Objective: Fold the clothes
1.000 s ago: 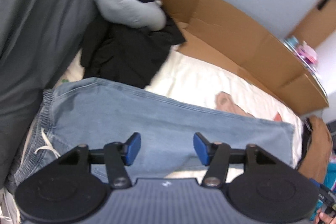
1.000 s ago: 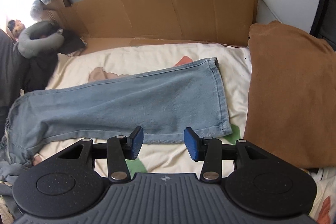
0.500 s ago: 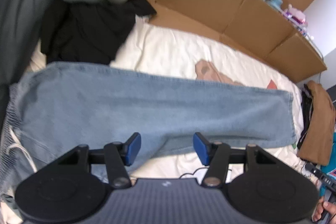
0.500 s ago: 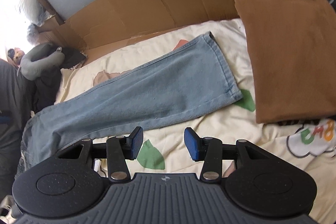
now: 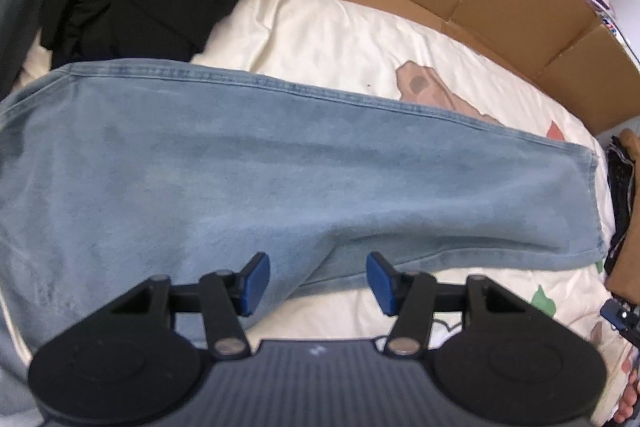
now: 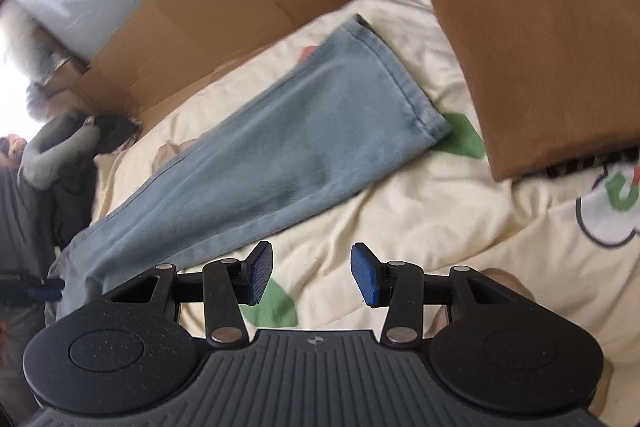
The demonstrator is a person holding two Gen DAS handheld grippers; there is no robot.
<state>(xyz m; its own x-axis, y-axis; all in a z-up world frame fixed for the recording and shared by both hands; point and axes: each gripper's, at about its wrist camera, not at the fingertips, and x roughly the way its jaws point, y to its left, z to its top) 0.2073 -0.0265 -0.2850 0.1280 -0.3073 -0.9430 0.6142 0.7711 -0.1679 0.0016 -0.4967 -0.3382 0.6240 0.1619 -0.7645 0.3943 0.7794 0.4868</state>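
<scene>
The light-blue jeans (image 5: 280, 167), soft, limp and fairly heavy denim, lie flat along the bed (image 5: 340, 27), hem toward 3 o'clock, best pinched at the near edge, over which the left tongs (image 5: 318, 279), just narrowed, and right tongs (image 6: 312, 277) gape empty

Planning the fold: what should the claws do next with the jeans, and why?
Probably lower the left claw onto the near edge of the jeans and pinch it; the jeans lie flat, both claws are open, and the right claw is over bare bedsheet.
</scene>
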